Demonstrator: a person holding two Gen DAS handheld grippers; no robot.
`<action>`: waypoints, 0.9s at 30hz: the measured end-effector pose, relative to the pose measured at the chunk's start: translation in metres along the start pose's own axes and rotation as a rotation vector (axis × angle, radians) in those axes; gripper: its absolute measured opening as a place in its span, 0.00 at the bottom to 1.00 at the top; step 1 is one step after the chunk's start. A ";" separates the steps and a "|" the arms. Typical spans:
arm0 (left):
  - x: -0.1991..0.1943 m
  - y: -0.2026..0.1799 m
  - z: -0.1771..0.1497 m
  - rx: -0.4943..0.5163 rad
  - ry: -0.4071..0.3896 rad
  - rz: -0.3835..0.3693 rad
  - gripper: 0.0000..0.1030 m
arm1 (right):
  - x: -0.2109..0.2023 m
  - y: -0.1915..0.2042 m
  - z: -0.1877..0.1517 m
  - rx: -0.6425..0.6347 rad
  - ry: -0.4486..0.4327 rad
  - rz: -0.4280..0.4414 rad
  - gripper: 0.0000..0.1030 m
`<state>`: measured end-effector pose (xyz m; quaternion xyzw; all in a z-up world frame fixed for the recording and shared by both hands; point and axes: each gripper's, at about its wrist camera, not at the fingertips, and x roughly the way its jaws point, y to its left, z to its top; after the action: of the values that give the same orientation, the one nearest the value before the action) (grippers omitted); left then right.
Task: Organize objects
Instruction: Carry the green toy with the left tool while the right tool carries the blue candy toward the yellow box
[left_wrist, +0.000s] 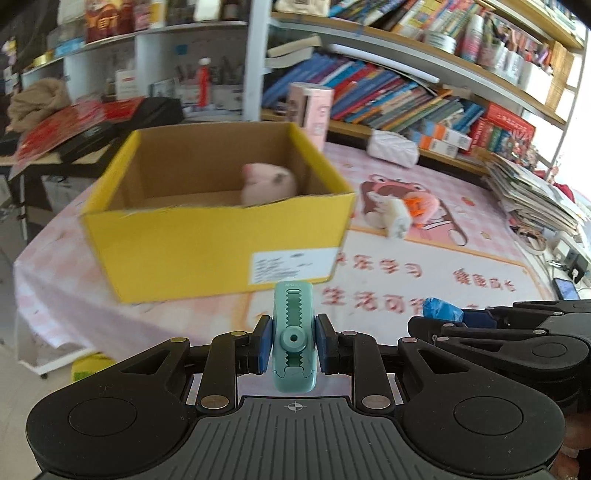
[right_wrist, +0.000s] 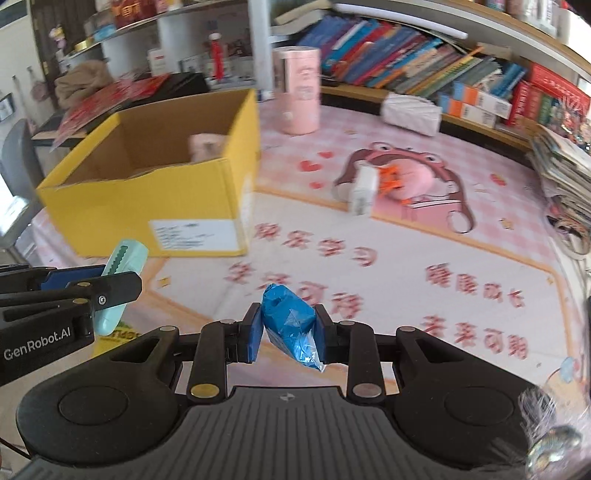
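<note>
From the left wrist view, the left gripper (left_wrist: 293, 345) clamps a teal clip-like tool (left_wrist: 293, 339) upright, the yellow box (left_wrist: 218, 236) at eleven o'clock, a pink plush (left_wrist: 269, 182) already inside. From the right wrist view, the right gripper (right_wrist: 288, 334) pinches a blue wrapped packet (right_wrist: 290, 325); the box sits at ten o'clock, likely both items' destination.

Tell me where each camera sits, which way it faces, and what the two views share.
Left wrist: on the left gripper, facing forward and down at the yellow box; its jaws hold a green clip; the right gripper shows at right.
Right wrist: on the right gripper, facing the pink mat; its jaws hold a blue packet; the left gripper shows at left.
Shared: box, clip, packet, mat, pink tube, bookshelf.
</note>
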<state>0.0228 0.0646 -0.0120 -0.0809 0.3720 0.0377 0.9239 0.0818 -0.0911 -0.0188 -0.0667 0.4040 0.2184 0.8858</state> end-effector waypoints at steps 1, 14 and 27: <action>-0.004 0.006 -0.003 -0.006 0.000 0.008 0.22 | -0.001 0.007 -0.002 -0.003 0.002 0.009 0.26; -0.045 0.054 -0.024 -0.033 -0.034 0.056 0.22 | -0.015 0.073 -0.020 -0.053 -0.015 0.070 0.26; -0.064 0.071 -0.028 -0.041 -0.083 0.050 0.22 | -0.030 0.098 -0.022 -0.078 -0.053 0.059 0.26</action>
<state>-0.0510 0.1286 0.0038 -0.0887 0.3346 0.0714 0.9355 0.0067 -0.0200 -0.0055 -0.0832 0.3732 0.2618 0.8861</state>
